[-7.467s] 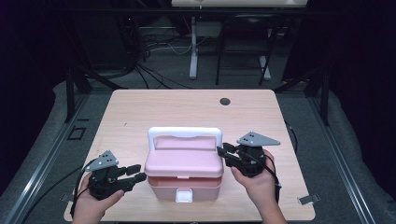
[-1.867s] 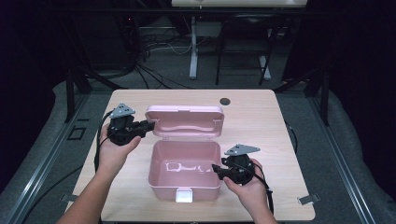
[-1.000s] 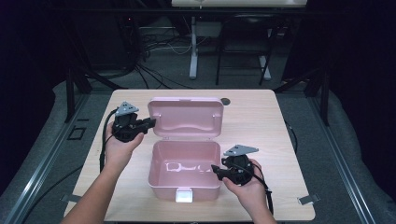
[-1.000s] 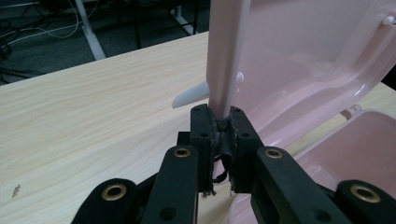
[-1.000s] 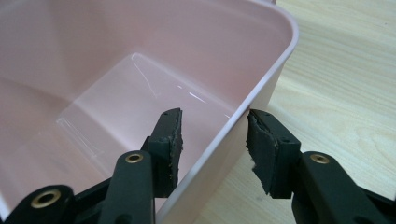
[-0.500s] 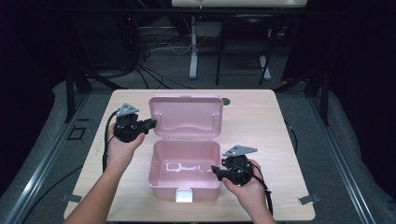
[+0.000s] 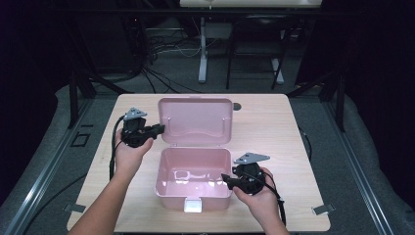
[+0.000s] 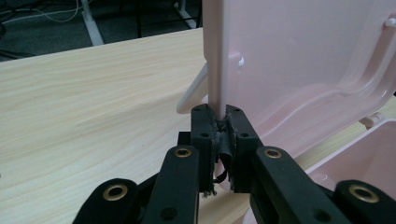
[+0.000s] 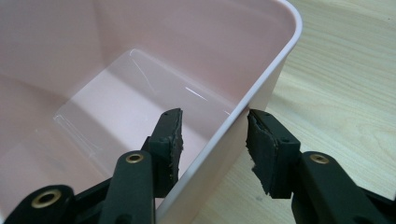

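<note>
High view — lid [image 7: 195, 120] clamped in left gripper [image 7: 159, 129].

Dim room, black at far left and far right. Light wooden table [image 7: 274, 127] with pale grain, lit brighter than the surroundings. Small dark round spot [image 7: 237, 106] near the far edge of the tabletop. Grey carpeted floor [image 7: 254, 73] beyond, with a tangle of black cables [image 7: 156, 54] at far left. White table leg [image 7: 202, 54] standing far off at centre, under the edge of a white tabletop [image 7: 249, 2]. Dark slanted frame struts [image 7: 337, 93] at right and a matching set at left. Metal rail [image 7: 44, 171] along the left side on the floor. Small metal brackets [image 7: 320, 209] at the near corners.
</note>
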